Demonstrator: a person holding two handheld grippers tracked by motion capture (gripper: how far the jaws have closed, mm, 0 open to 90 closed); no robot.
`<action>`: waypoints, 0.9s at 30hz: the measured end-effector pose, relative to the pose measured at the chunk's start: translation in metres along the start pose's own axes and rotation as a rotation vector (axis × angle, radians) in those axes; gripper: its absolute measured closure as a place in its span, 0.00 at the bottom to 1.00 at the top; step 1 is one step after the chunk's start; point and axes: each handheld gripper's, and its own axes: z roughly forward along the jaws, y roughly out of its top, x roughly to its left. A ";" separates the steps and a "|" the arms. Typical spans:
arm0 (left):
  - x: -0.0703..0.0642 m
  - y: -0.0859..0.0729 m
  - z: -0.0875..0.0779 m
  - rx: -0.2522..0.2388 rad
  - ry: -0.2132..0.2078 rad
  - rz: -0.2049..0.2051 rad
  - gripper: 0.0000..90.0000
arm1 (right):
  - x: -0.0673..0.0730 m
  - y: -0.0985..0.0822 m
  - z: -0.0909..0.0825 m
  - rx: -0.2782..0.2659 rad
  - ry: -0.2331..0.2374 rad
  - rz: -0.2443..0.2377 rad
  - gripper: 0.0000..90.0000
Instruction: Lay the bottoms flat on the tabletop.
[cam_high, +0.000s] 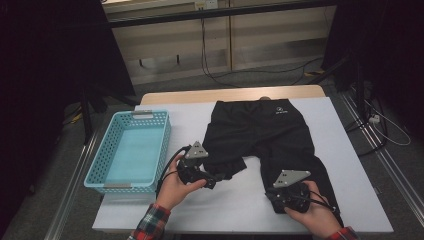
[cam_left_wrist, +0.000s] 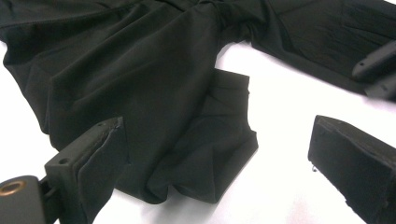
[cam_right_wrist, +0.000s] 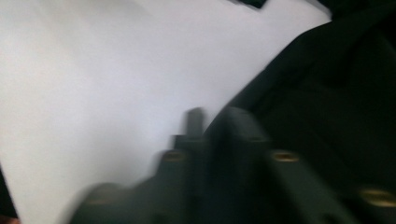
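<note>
The black trousers (cam_high: 265, 135) lie spread on the white table (cam_high: 345, 150), waistband at the far edge, one leg folded up short. That folded leg's end (cam_left_wrist: 210, 154) lies between the left gripper (cam_high: 220, 177)'s wide-apart jaws, the pads not pressing on it. The right gripper (cam_high: 275, 197) has its jaws clamped together on the other leg's edge (cam_right_wrist: 289, 93). A blue basket (cam_high: 107, 165) stands well to the left.
</note>
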 end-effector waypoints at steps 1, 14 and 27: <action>0.000 0.000 0.000 0.001 -0.001 0.002 0.06 | -0.002 -0.001 0.000 -0.002 0.002 0.010 0.98; 0.000 0.001 -0.001 -0.004 0.002 -0.002 0.06 | 0.001 -0.005 -0.018 -0.068 0.066 0.064 0.72; 0.001 0.001 0.002 0.000 -0.002 0.001 0.06 | -0.071 -0.038 -0.042 -0.040 -0.269 0.228 0.60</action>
